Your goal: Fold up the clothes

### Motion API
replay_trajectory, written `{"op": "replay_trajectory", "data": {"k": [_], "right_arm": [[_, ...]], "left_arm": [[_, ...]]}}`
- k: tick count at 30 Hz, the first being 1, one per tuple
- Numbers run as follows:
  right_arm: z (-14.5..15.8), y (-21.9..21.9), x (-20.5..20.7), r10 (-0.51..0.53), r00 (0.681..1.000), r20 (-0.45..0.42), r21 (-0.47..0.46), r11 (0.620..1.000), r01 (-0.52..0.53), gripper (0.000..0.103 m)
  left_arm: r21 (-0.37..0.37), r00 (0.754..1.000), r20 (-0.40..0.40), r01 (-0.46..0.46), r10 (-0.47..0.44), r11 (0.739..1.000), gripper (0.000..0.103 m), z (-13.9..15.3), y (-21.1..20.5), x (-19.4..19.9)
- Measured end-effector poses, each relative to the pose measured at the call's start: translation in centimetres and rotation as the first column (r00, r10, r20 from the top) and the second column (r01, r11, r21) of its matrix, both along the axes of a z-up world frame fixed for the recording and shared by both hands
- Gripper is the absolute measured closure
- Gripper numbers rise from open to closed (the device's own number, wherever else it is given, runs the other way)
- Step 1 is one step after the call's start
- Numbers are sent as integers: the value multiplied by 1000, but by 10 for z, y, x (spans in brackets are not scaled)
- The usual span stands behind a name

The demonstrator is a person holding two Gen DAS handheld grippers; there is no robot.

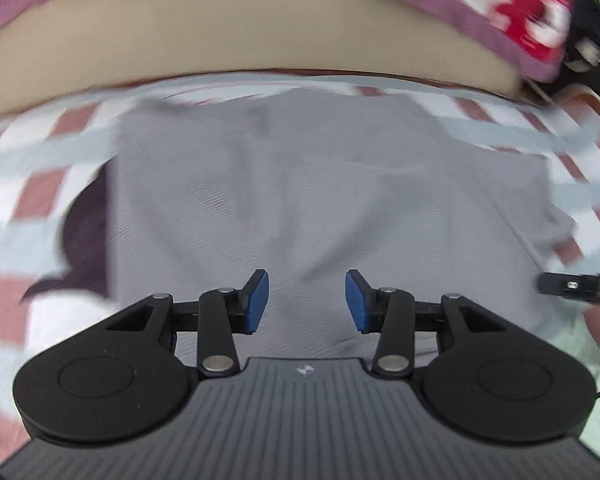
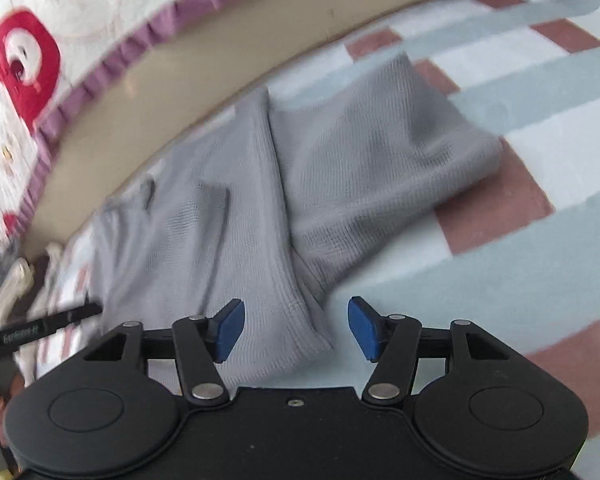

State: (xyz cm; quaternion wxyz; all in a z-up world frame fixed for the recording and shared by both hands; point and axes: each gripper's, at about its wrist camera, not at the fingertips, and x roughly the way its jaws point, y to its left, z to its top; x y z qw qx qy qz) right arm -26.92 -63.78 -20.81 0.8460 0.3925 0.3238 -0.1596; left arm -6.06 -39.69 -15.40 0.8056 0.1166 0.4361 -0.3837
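A grey knit garment (image 1: 320,200) lies flat on a checked cloth (image 1: 40,184) of white, brick-red and pale blue. My left gripper (image 1: 307,300) is open and empty just above the garment's near part. In the right wrist view the garment (image 2: 228,216) has a sleeve (image 2: 380,152) folded over to the right. My right gripper (image 2: 296,328) is open and empty, its jaws standing on either side of the garment's near corner (image 2: 300,340). The right gripper's tip also shows in the left wrist view (image 1: 572,286), at the garment's right edge.
A dark purple cloth (image 1: 84,240) pokes out from under the garment's left side. A tan edge (image 1: 220,40) runs along the far side, with a white quilt with purple trim and red patches (image 2: 24,64) beyond. Light-coloured items (image 2: 12,288) lie at the far left.
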Motion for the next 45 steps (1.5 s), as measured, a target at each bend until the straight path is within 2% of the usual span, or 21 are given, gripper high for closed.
{"op": "replay_trajectory", "data": {"k": [3,5,7,8,10,11,13,15,16,19,20,24,26,29,31,36,39,41,42,43,45], "right_arm": [[-4,17,1,-11,999,49,-24,1000,13,39],[-5,21,6,-31,998,59,-58,998,35,48],[-9,18,10,-69,996,65,-39,997,72,88],[-11,16,11,-77,994,71,-12,997,78,88],[1,19,16,-74,991,108,-30,997,77,89],[13,23,23,-46,989,140,-54,997,54,89],[44,39,50,95,977,193,-165,984,-64,89],[74,58,83,267,941,207,-288,936,-202,89],[83,72,105,375,909,179,-341,891,-301,89],[74,117,151,590,805,64,-381,760,-527,89],[65,128,159,618,786,26,-375,734,-566,89],[31,157,164,650,750,-118,-392,664,-637,90],[30,156,162,654,747,-120,-394,659,-641,89],[25,148,163,648,755,-95,-351,688,-635,89],[18,147,161,645,756,-109,-336,692,-639,88],[14,160,151,656,738,-157,-420,632,-651,88],[12,165,145,669,719,-186,-446,595,-669,82],[11,166,141,688,697,-202,-439,572,-693,80],[14,160,136,695,695,-184,-410,588,-697,79],[18,146,129,690,712,-129,-343,643,-685,79],[24,111,116,654,756,23,-144,750,-645,79]], "left_arm": [[-49,999,-44,-7,5,999,61,-14,11,0],[-52,998,-60,-22,19,998,61,-26,10,1],[-70,999,-47,-21,18,997,61,-34,12,-1],[-77,999,-37,-13,10,997,61,-36,13,-3],[-92,999,-50,-10,6,996,61,-36,14,0],[-100,998,-60,-12,6,995,61,-36,15,2],[-141,993,-114,-44,28,989,61,-37,23,10],[-182,981,-185,-91,56,979,61,-39,33,17],[-191,973,-220,-110,67,975,61,-40,36,21],[-170,948,-307,-145,88,975,61,-38,42,32],[-168,940,-325,-160,98,973,62,-37,45,35],[-201,932,-344,-194,116,960,61,-41,60,39],[-222,932,-345,-198,112,955,61,-43,62,42],[-215,944,-313,-178,105,960,61,-42,57,41],[-197,950,-297,-162,98,967,61,-39,56,38],[-112,977,-206,-81,57,990,60,-32,54,19],[-112,978,-200,-75,51,991,56,-32,54,15],[-126,970,-237,-88,56,988,54,-32,56,16],[-123,967,-248,-94,61,988,54,-30,57,17],[-116,970,-235,-98,69,988,54,-25,57,16],[-133,986,-156,-84,63,988,54,-10,56,11]]}}
